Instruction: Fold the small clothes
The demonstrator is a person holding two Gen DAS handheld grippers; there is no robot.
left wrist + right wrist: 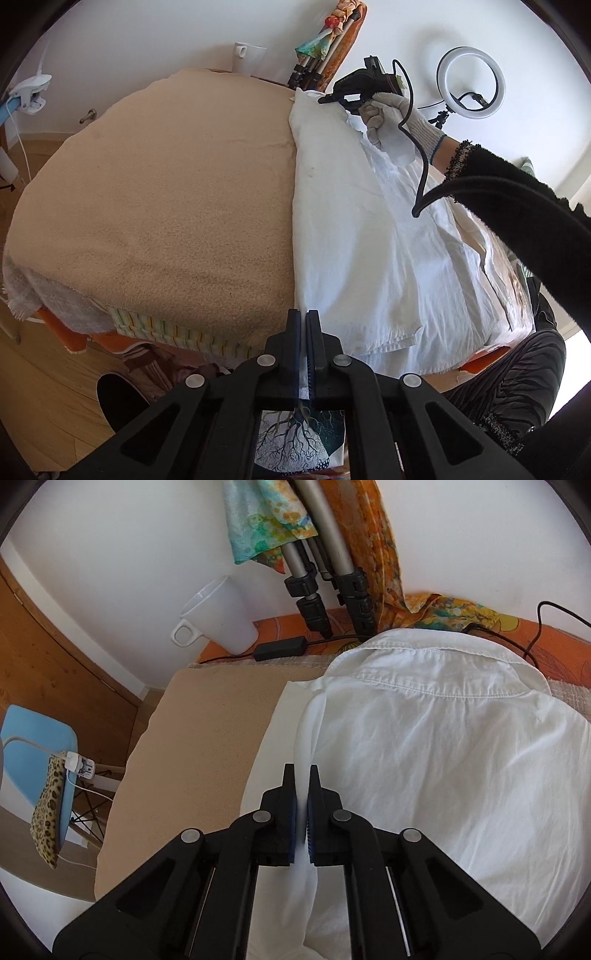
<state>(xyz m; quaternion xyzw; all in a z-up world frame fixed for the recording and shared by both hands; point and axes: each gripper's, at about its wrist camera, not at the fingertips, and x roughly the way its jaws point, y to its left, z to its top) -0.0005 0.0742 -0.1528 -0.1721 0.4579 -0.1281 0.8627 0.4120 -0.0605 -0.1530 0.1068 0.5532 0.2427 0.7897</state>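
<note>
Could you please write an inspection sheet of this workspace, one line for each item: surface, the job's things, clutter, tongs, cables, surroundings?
Surface: table covered with a beige towel; orange cloth shows at the edges.
Job's things: one white shirt lying on the right part of the table, collar toward the wall, one side edge lifted.
Clutter: white mug, tripod legs draped with a coloured scarf, black power adapter.
Tongs: left tongs shut on the shirt's near edge; right tongs shut on its edge near the collar.
Cables: black cable behind the collar; another black cable hangs from the right tool.
Surroundings: ring light, blue chair, white wall, wooden floor.
</note>
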